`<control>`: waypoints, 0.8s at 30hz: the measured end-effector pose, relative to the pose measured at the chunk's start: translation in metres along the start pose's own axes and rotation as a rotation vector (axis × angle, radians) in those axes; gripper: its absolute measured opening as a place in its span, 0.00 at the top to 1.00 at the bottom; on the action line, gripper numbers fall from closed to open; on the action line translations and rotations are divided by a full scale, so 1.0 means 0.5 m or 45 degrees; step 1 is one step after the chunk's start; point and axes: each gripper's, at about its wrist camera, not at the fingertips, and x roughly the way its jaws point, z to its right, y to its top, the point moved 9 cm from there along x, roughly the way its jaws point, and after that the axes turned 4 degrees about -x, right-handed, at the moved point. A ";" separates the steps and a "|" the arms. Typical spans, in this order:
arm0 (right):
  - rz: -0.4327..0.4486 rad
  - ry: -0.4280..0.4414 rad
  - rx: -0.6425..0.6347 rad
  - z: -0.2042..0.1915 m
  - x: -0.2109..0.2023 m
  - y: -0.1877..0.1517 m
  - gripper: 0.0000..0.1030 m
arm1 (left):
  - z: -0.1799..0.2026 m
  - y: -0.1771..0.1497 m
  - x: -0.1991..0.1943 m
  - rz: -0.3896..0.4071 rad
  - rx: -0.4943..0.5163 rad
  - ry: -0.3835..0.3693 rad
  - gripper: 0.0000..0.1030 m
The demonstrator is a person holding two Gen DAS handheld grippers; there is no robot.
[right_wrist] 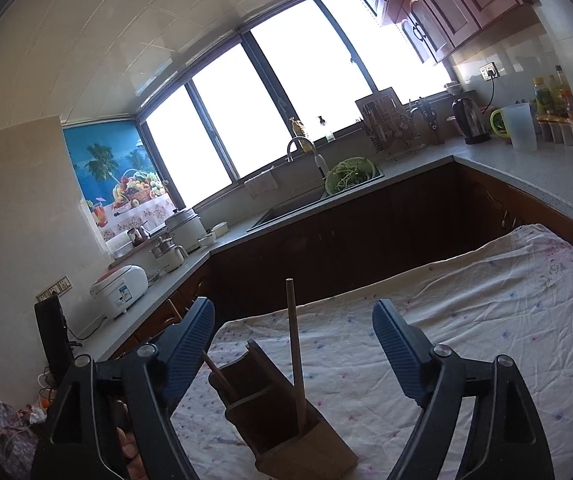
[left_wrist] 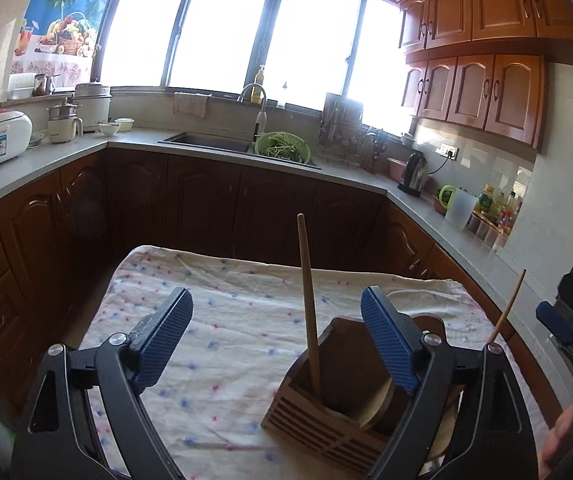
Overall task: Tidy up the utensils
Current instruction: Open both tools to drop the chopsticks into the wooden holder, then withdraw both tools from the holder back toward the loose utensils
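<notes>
A floral cloth [left_wrist: 222, 320] covers the table, bearing a wooden holder [left_wrist: 326, 412].

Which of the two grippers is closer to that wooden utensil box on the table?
It is hard to call. Both hang open over the wooden holder. The left gripper has it under its right finger; the right gripper has it low between its fingers, perhaps slightly more centred.
</notes>
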 end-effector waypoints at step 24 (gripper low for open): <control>-0.206 -0.129 0.069 0.092 -0.259 -0.194 0.01 | -0.024 -0.233 -0.277 -0.129 -0.102 -0.056 0.08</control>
